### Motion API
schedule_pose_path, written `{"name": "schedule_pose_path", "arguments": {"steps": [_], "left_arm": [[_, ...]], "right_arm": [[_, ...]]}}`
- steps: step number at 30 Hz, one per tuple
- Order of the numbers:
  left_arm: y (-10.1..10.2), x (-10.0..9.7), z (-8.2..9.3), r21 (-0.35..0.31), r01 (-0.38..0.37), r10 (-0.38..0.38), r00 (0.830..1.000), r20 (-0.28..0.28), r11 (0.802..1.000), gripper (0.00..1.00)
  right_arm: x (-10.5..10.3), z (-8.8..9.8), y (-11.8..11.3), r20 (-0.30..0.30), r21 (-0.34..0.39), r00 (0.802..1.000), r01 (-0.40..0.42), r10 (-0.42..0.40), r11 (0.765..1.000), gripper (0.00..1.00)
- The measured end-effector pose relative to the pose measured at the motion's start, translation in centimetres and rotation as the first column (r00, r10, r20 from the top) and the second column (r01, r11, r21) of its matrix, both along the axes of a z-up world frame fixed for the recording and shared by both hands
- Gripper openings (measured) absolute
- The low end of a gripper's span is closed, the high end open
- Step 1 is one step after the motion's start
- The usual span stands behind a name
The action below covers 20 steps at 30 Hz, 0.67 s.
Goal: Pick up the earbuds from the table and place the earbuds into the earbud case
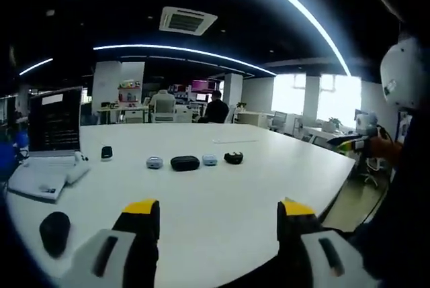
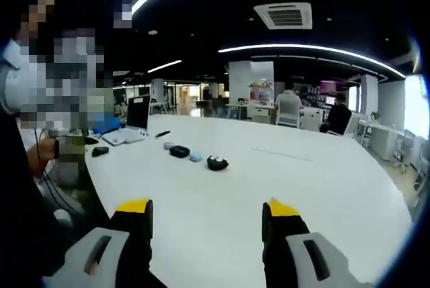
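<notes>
Both the left gripper [image 1: 218, 214] and the right gripper [image 2: 205, 215] hang released and empty over the white tabletop [image 1: 228, 194]. The small cases lie in a row well ahead: at 12 o'clock from the left jaws, toward 11 from the right. The dark open earbud case [image 2: 217, 162] sits nearest the right jaws; the earbuds are too small to make out.

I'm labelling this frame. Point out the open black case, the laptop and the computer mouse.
open black case [image 1: 233, 158], left gripper view, on its dark body.
laptop [image 1: 55, 121], left gripper view, middle of its dark screen.
computer mouse [image 1: 54, 231], left gripper view, top of its black shell.
</notes>
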<state>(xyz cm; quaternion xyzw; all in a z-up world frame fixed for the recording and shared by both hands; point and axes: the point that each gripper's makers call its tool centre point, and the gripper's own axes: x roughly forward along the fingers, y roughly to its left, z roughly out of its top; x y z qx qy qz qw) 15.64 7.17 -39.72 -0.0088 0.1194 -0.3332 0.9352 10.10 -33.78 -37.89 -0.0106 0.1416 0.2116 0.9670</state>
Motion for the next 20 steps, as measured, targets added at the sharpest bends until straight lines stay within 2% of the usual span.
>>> {"name": "schedule_pose_path", "arguments": {"steps": [20], "left_arm": [[-1.2, 0.7, 0.1, 0.007, 0.011, -0.011, 1.000, 0.005, 1.000, 0.71]], "right_arm": [[-0.2, -1.3, -0.3, -0.014, 0.035, 1.000, 0.021, -0.021, 0.999, 0.63]]}}
